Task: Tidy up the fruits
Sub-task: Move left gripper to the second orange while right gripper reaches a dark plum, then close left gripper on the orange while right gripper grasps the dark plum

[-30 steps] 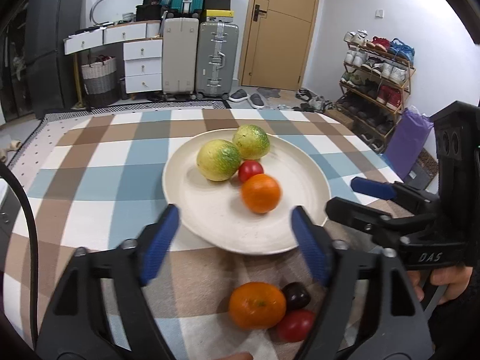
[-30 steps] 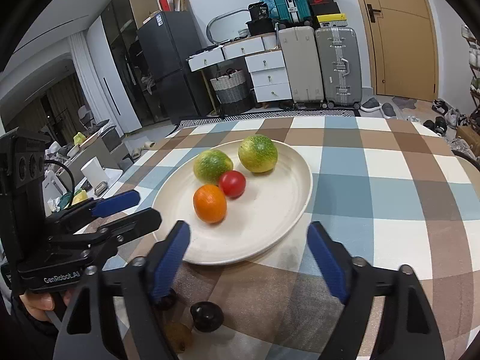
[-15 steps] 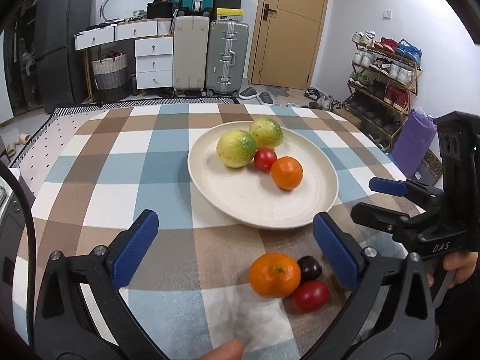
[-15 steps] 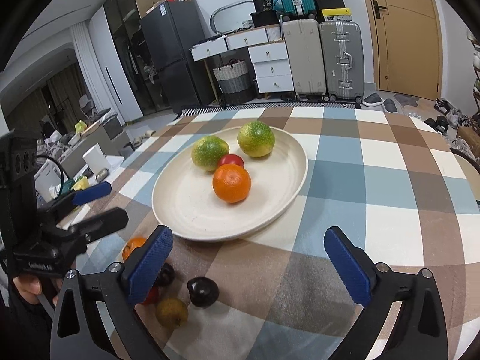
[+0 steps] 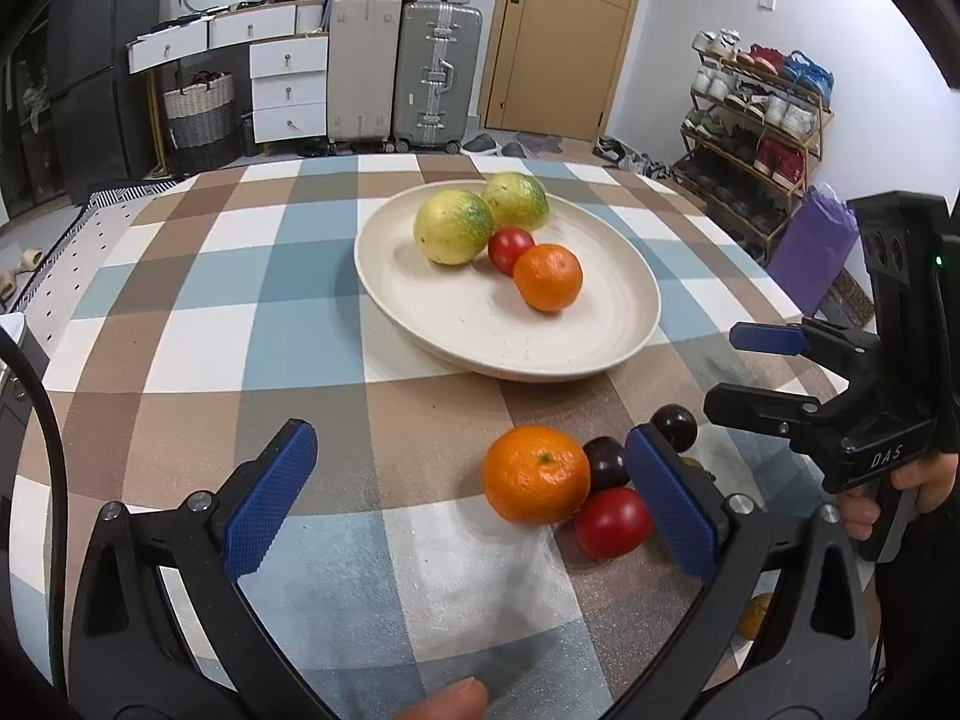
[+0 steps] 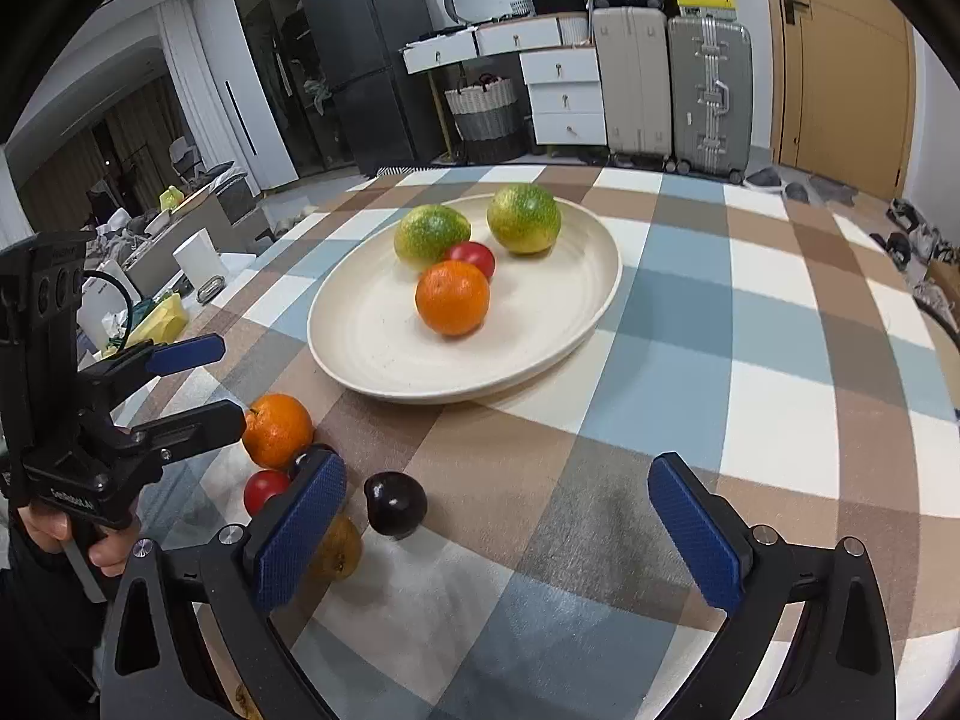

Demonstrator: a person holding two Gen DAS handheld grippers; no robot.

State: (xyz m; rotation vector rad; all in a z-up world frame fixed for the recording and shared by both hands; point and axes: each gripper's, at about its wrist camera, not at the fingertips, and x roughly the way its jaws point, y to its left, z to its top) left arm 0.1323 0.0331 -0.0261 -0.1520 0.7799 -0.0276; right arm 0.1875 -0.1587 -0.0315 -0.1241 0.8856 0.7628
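Observation:
A cream plate point(image 5: 600, 354) point(image 6: 360, 348) on the checked tablecloth holds two green-yellow citrus fruits point(image 5: 453, 227), a red tomato point(image 5: 509, 246) and an orange point(image 5: 547, 276). Near the front edge lie a loose orange point(image 5: 536, 474) point(image 6: 276, 429), a red tomato point(image 5: 612, 521) point(image 6: 264, 489), dark plums point(image 5: 675, 426) point(image 6: 395, 503) and a brownish fruit point(image 6: 337, 549). My left gripper point(image 5: 474, 495) is open and empty, the loose orange between its fingers' line. My right gripper point(image 6: 495, 531) is open and empty beside the plum.
The round table point(image 6: 780, 324) drops off at the right and far edges. Suitcases point(image 5: 441, 75), drawers point(image 5: 288, 84) and a shoe rack point(image 5: 756, 120) stand beyond it. A thin foam sheet point(image 5: 468, 576) lies under the near fruits.
Both grippers have pulled back from the plate and opened wider. The loose fruits near the front edge now lie further forward in both views.

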